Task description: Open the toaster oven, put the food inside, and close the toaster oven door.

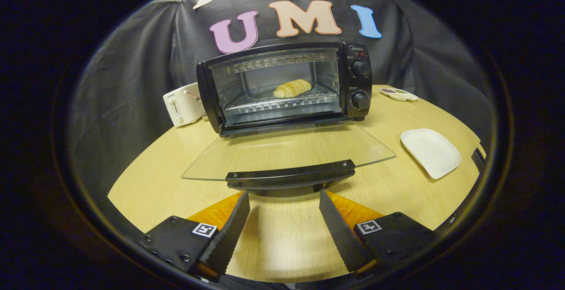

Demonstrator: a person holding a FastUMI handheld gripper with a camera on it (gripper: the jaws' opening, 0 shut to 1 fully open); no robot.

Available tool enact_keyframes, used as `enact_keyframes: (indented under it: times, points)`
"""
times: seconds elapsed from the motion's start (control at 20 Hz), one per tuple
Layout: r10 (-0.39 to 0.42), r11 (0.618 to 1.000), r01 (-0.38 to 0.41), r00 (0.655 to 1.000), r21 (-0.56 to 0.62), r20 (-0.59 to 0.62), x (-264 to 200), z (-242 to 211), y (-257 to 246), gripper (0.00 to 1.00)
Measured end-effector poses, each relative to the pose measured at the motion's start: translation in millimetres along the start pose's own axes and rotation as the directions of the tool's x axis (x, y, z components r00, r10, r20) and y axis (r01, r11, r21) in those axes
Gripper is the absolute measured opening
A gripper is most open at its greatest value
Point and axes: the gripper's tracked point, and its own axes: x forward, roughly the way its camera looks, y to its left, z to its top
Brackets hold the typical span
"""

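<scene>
Round light-wood table (145, 179) carries: white pop-up toaster (182, 104), square white plate (430, 152), and small white flat device (398, 94), details indistinct.

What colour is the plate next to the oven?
White. The plate sits bare on the wooden table, seen best in the gripper view.

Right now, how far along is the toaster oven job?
Done: the toaster oven is open, its glass door folded down flat, and the bread roll lies on the rack inside. In hand: the gripper is open, empty, just short of the door handle. Left: swing the door shut.
</scene>
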Motion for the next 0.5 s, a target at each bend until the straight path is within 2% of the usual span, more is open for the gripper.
enact_keyframes:
  times: [0.5]
  points:
    - [-0.011, 1.0, 0.011, 0.996, 0.0, 0.084, -10, 34, 3, 0.99]
